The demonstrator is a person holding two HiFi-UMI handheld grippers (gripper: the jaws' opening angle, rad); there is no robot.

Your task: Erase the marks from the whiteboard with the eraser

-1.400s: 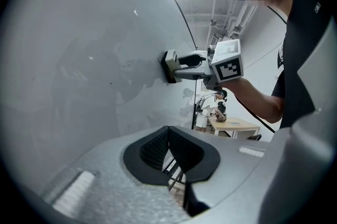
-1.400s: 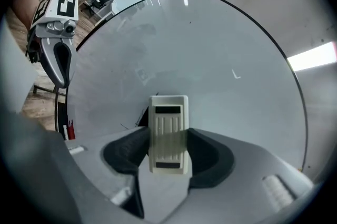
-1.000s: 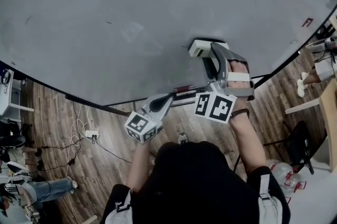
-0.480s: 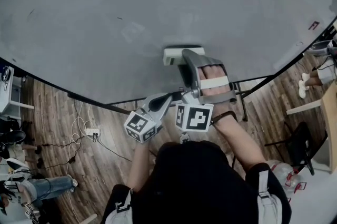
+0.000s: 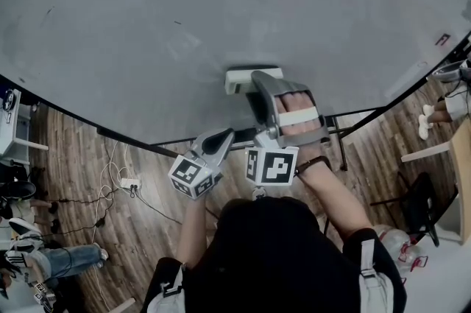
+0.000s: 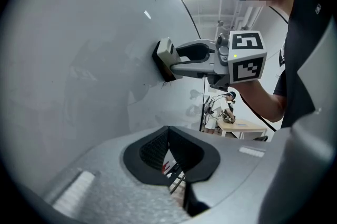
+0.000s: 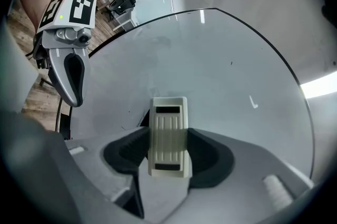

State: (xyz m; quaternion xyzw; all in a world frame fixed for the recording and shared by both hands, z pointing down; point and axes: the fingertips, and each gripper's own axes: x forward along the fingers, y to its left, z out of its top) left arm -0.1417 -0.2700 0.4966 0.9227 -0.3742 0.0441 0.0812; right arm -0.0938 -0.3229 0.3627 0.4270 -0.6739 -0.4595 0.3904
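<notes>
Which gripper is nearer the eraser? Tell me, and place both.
Right. The right gripper clamps the eraser on the whiteboard; the left gripper, shut, hangs apart from it, by the board's lower edge.

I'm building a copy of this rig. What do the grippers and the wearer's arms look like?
Both the left gripper and right gripper are grey shells with black ribbed pads inside the jaws. Each carries a white cube printed with black square markers. The right one has a white strap. The person wears a black short-sleeved top.
</notes>
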